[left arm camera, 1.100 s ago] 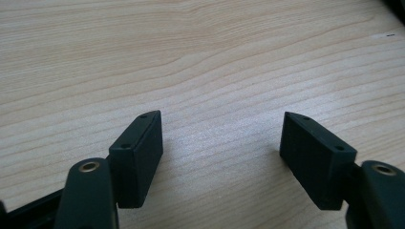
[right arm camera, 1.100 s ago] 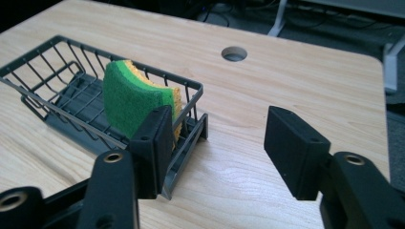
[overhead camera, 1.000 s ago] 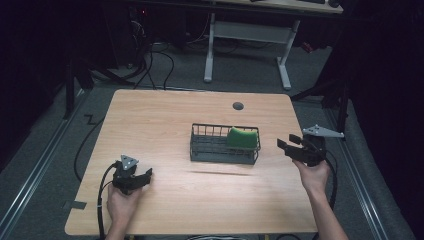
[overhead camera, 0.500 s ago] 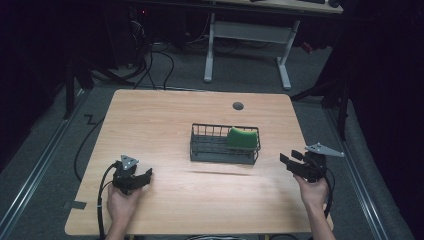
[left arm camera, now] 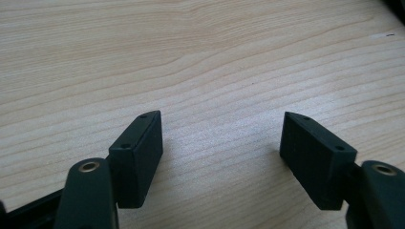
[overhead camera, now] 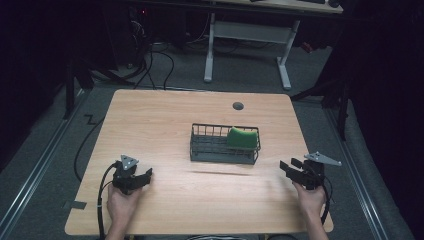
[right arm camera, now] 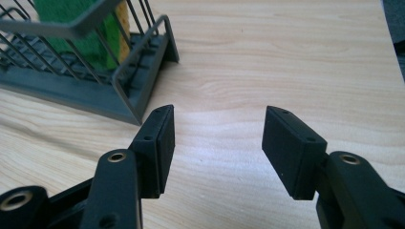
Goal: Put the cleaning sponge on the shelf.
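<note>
Evidently green sponge [overhead camera: 243, 136] in wire basket [overhead camera: 202, 146]

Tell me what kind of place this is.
Probably a lab or workshop set up for recording, not a home kitchen: a bare wooden table on grey carpet, loose cables on the floor, a white-legged desk behind. A wire basket holds a green sponge.

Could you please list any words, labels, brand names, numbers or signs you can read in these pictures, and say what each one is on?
None can be read. The table, the wire basket and the green sponge in it carry no print that shows. The left tool and the right tool are plain black, with only screw holes.
</note>
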